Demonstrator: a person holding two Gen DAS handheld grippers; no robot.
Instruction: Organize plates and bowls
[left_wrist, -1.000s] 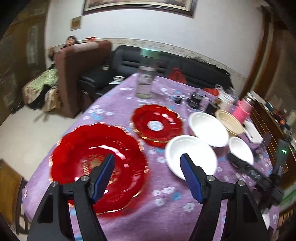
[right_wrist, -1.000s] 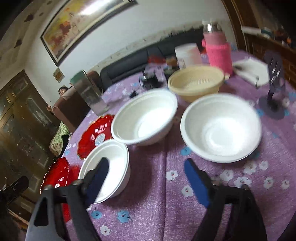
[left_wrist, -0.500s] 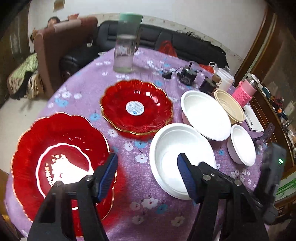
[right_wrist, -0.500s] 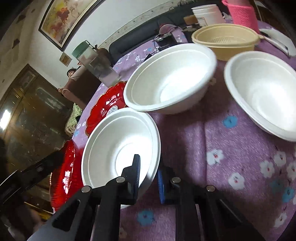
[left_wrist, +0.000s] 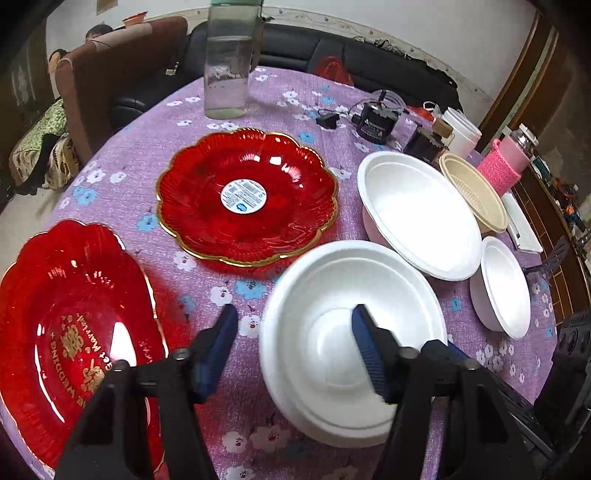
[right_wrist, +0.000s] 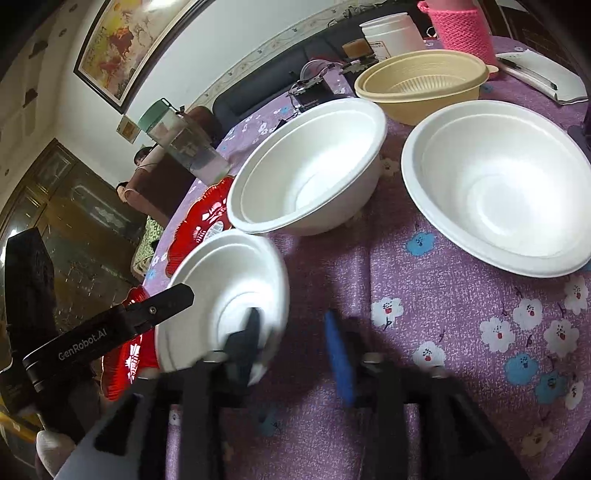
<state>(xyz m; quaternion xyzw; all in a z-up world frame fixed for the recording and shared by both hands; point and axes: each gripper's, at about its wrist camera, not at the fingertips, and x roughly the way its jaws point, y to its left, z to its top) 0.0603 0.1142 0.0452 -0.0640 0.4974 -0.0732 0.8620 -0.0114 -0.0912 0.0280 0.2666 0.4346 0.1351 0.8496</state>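
**A:** Which of your claws is nearer the near white bowl?

**B:** Both sit at it. My left claw is spread wide: its right finger hangs over the inside of the near white bowl, its left finger over bare cloth just beside the bowl's left rim. So that rim lies between my fingers. My right claw is parted too; its left finger is on or just over the bowl's near edge, and I cannot tell whether it touches. Neither claw grips anything.

**A:** And outward from that bowl?

**B:** It rests on the purple worktop. Beyond it and a little right is the large white bowl, its rim close to the near bowl's. Farther right of that stands the smaller white bowl, clear of both. Left of the near bowl are the labelled red plate beyond and the lettered red plate alongside.

**A:** So the move?

**B:** I judge the left claw closes on that rim and carries the bowl away and rightward, to nest it in the large one.
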